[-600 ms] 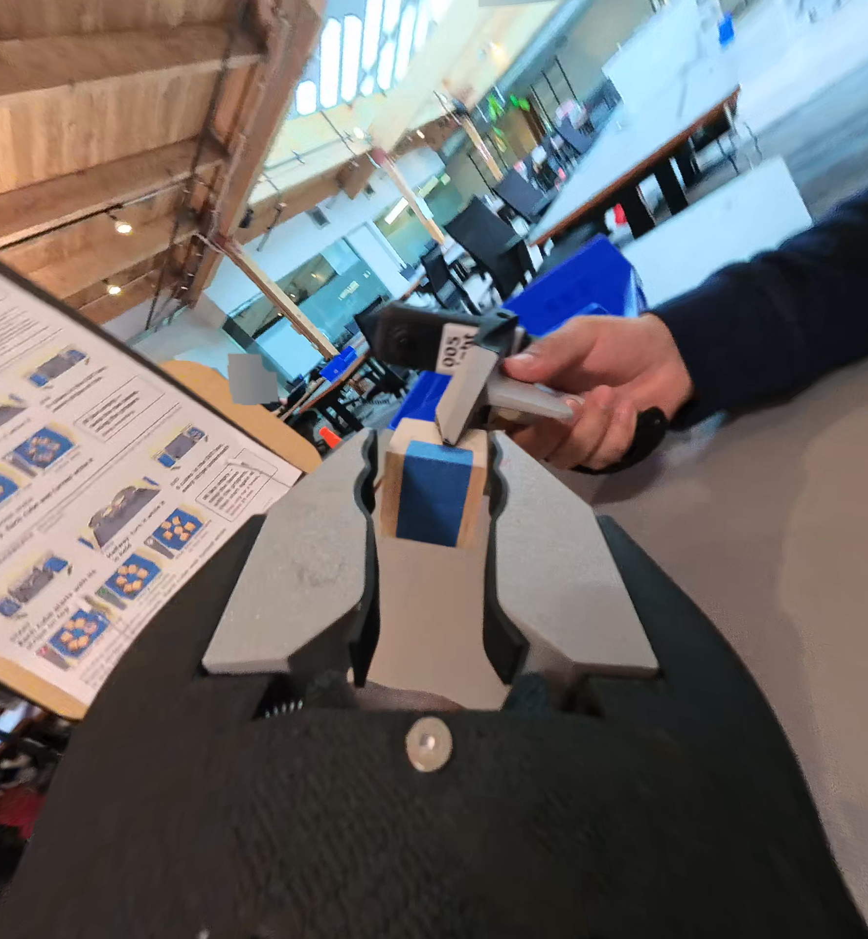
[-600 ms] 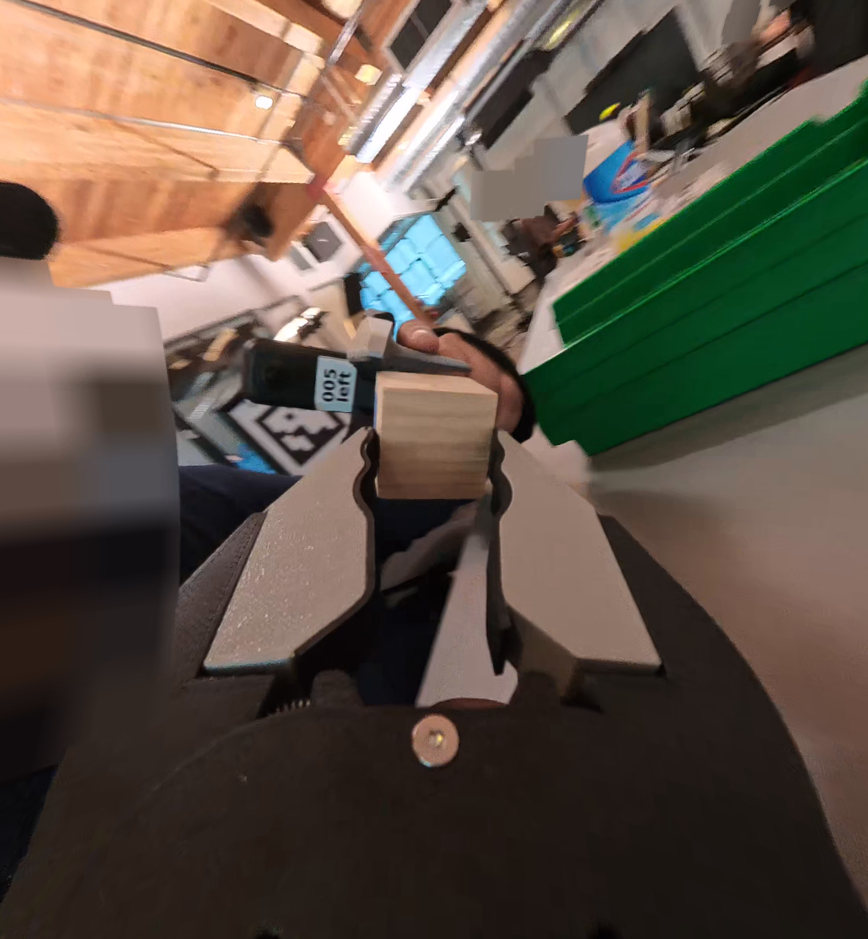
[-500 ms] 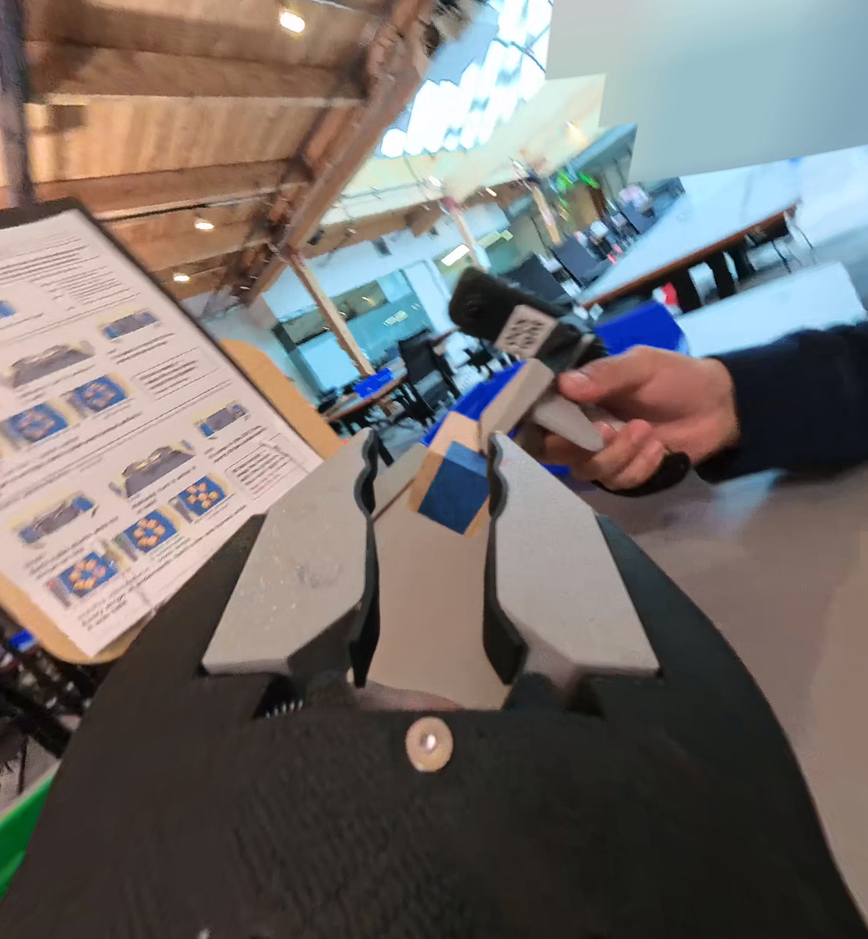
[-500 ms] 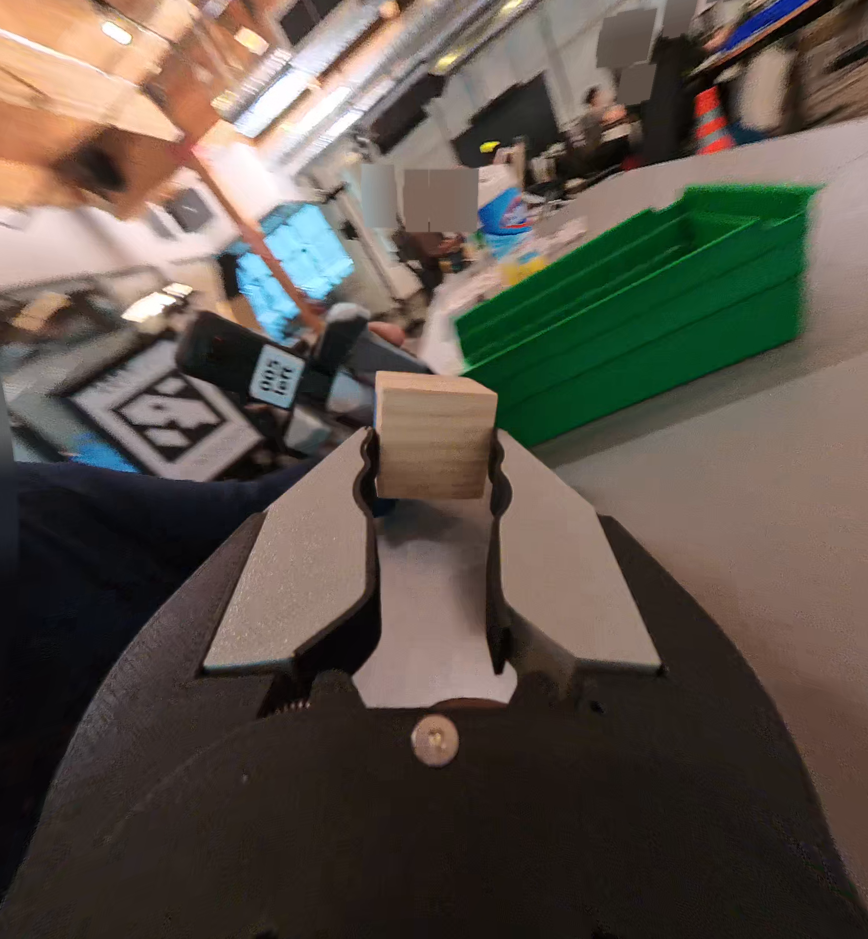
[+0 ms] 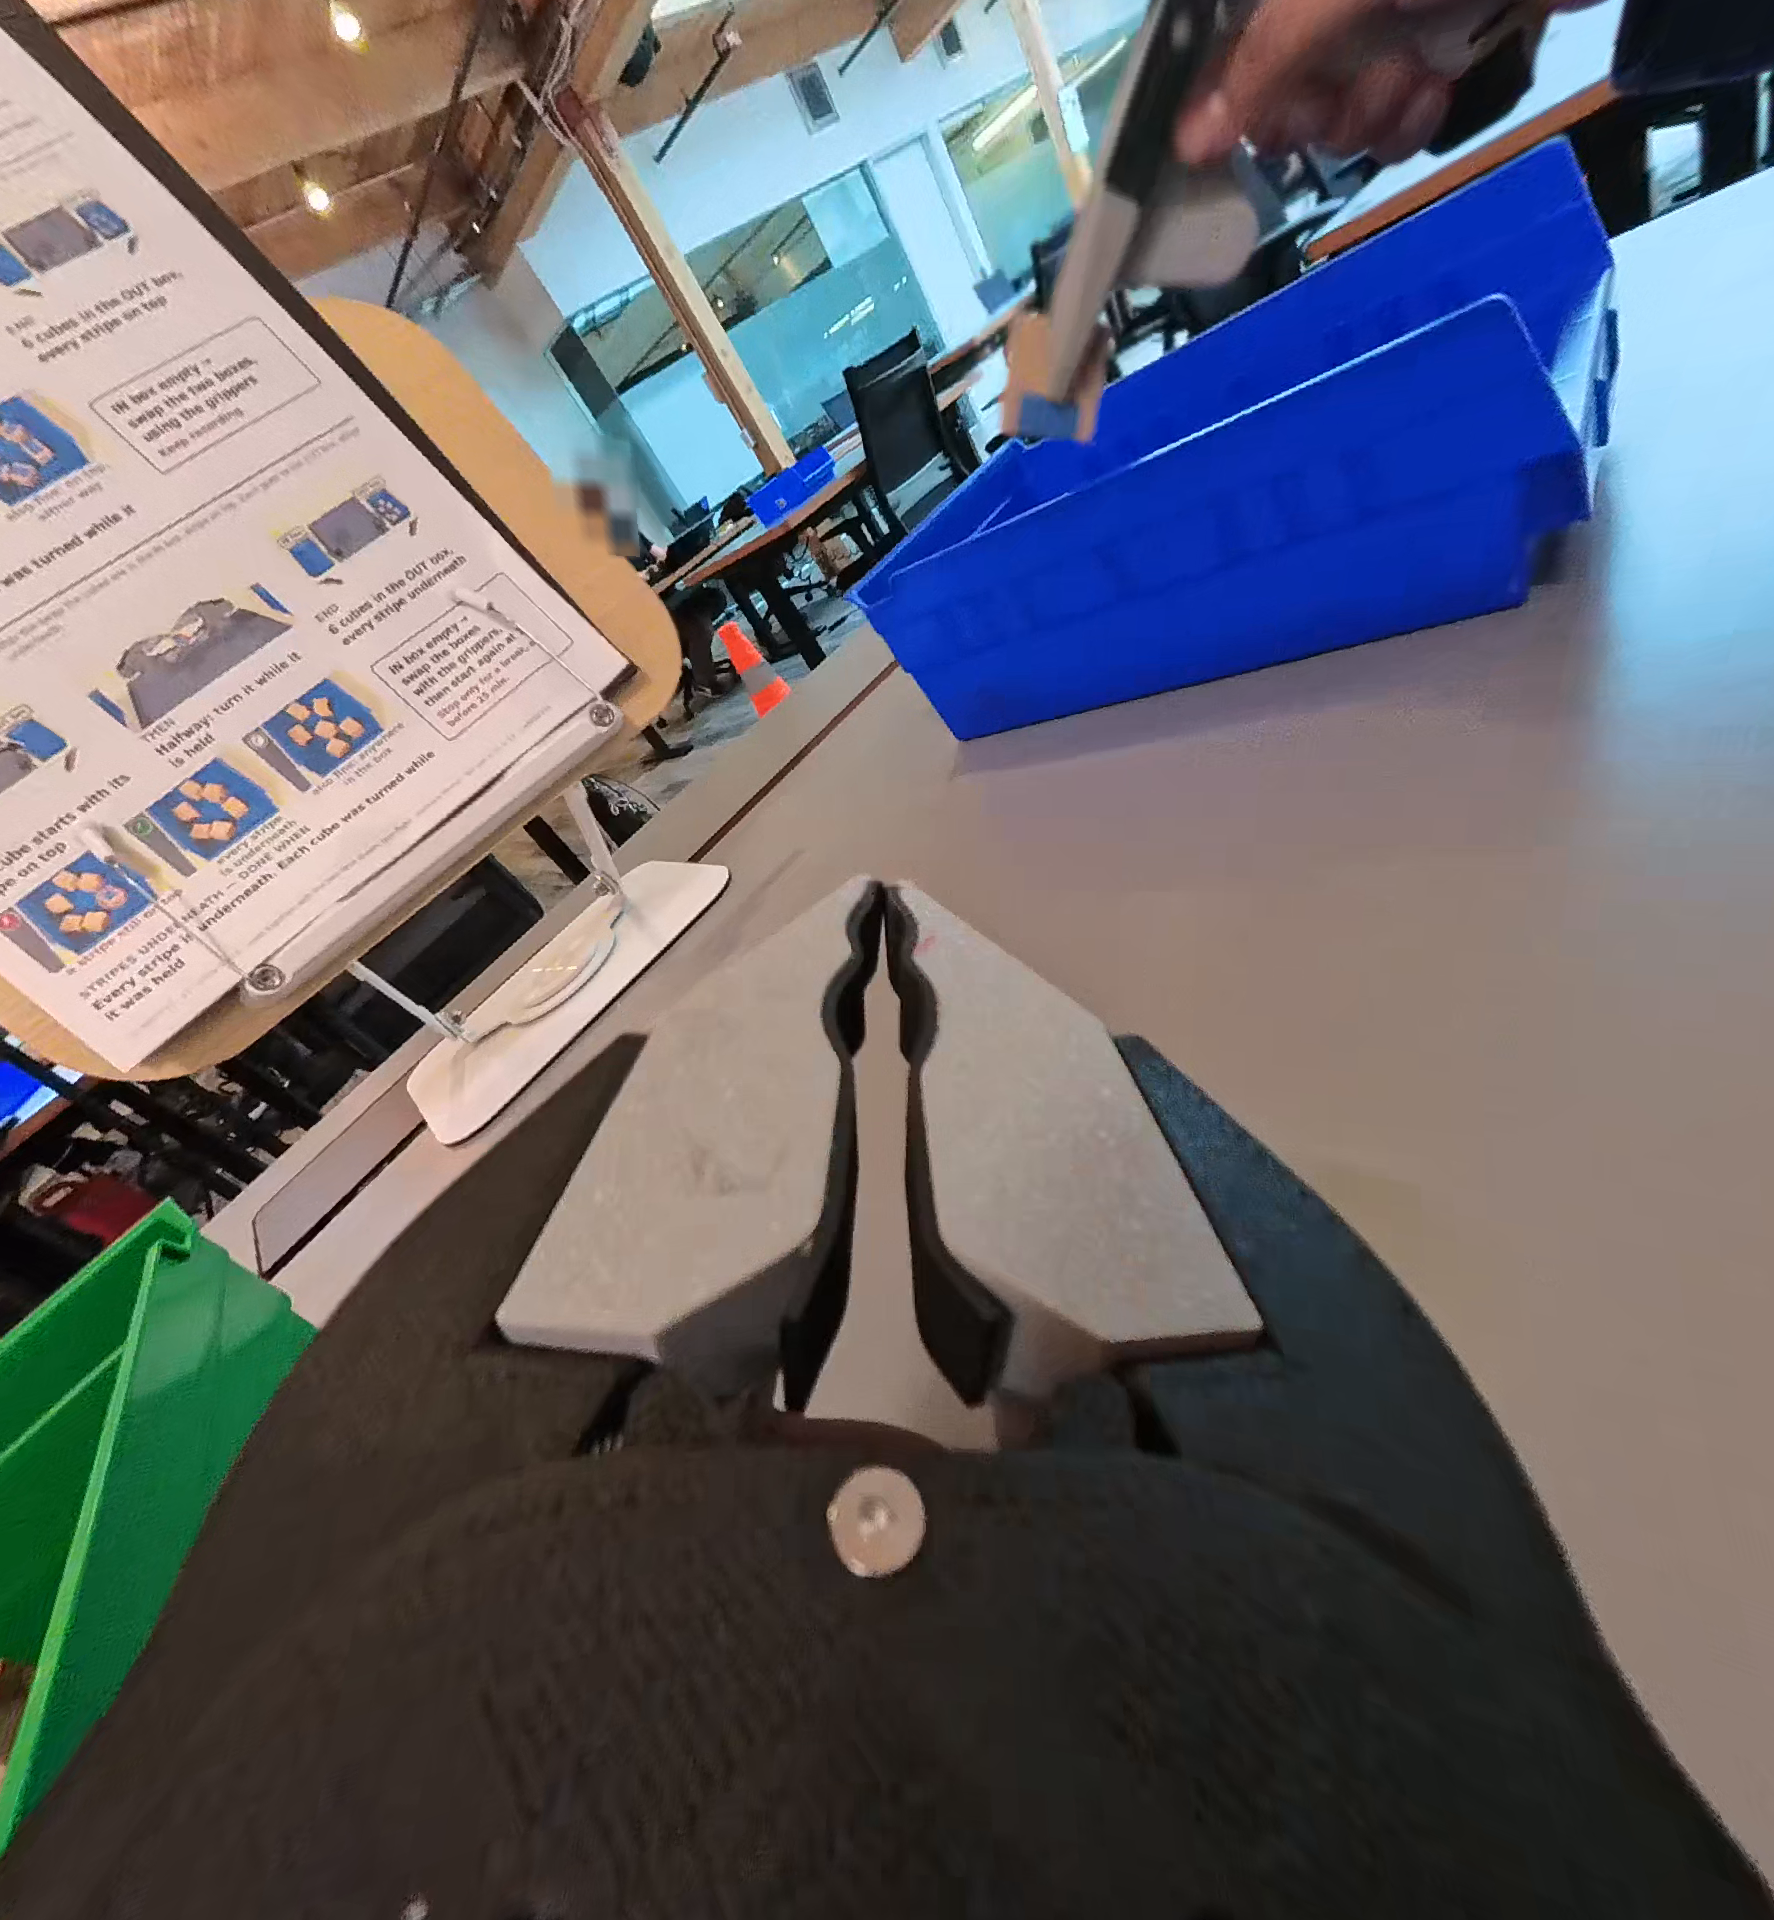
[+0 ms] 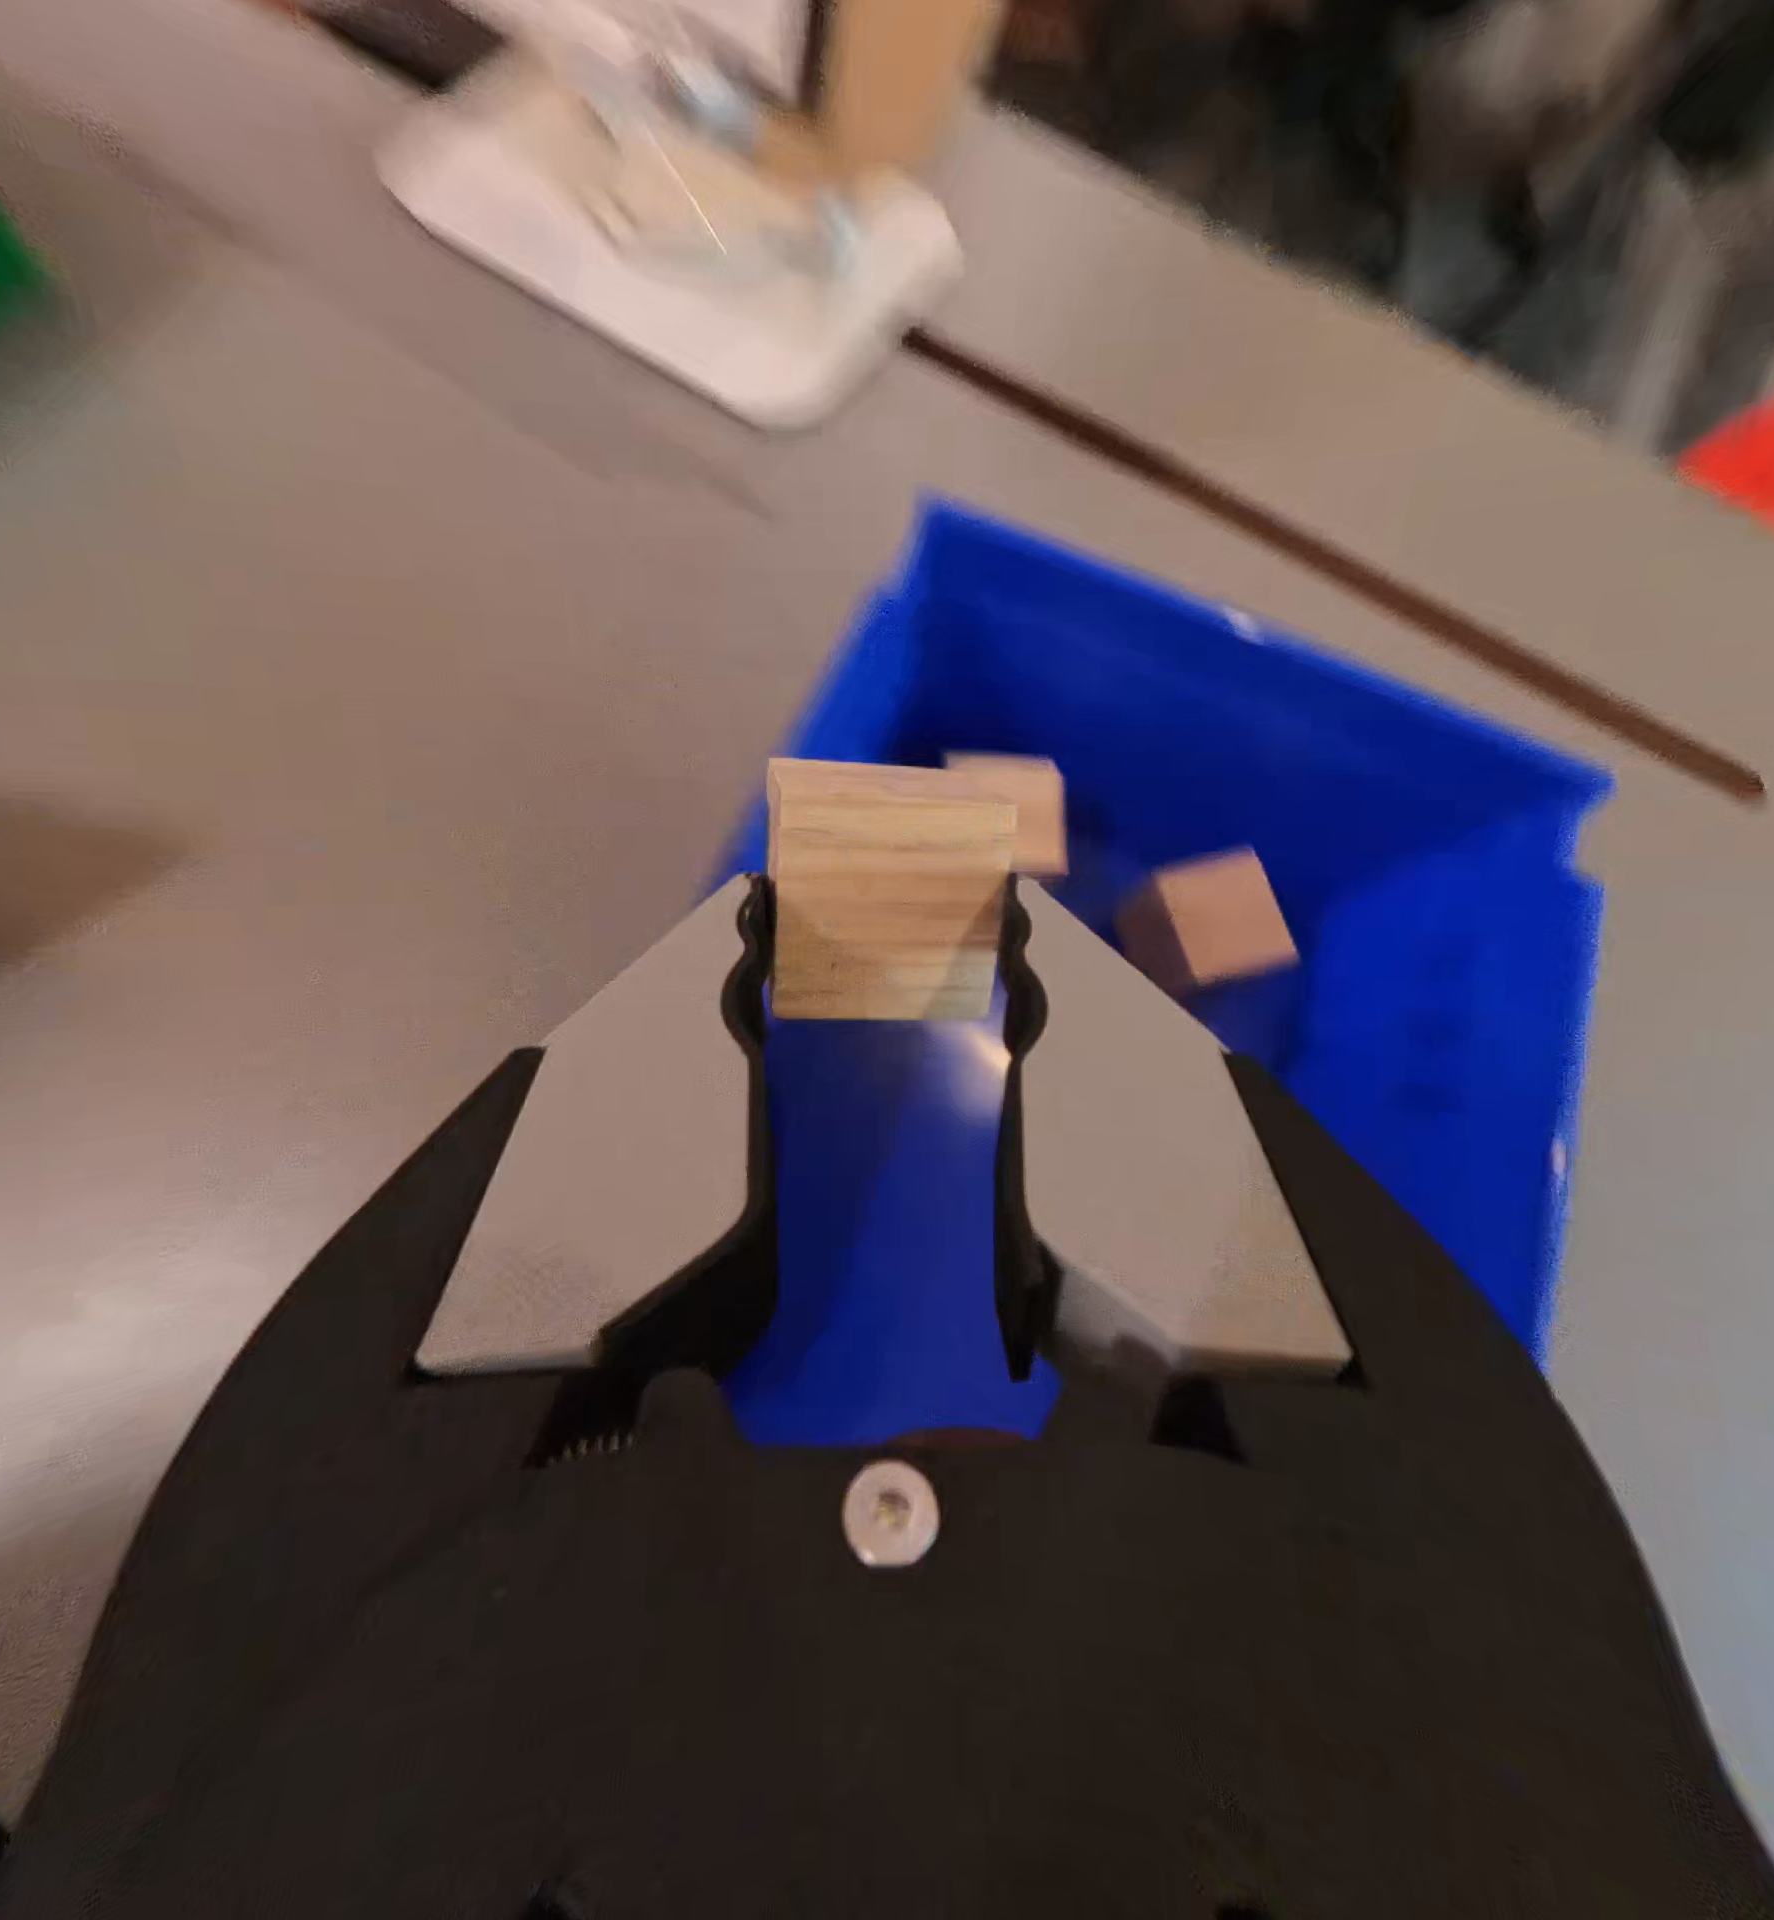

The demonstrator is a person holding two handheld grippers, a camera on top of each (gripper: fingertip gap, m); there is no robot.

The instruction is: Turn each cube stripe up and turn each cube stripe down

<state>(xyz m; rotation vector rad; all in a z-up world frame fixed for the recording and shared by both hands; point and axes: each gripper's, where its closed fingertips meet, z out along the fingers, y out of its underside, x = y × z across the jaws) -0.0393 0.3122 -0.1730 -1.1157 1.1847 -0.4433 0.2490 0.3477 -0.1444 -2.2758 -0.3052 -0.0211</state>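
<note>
Right hand-held gripper [image 6: 888, 935] clamps the cube [image 6: 883, 894] over the blue bin [image 6: 1382, 1039], left hand-held gripper [image 5: 883, 914] pinched empty; lower gently, stripe down, before releasing.

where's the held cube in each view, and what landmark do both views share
Left wrist view: cube upper centre, small, far off, in the right tongs over the blue bin's far end.
Right wrist view: cube centre, between the tongs' tips, above the bin.
Shared landmark: the white stand base.
</note>
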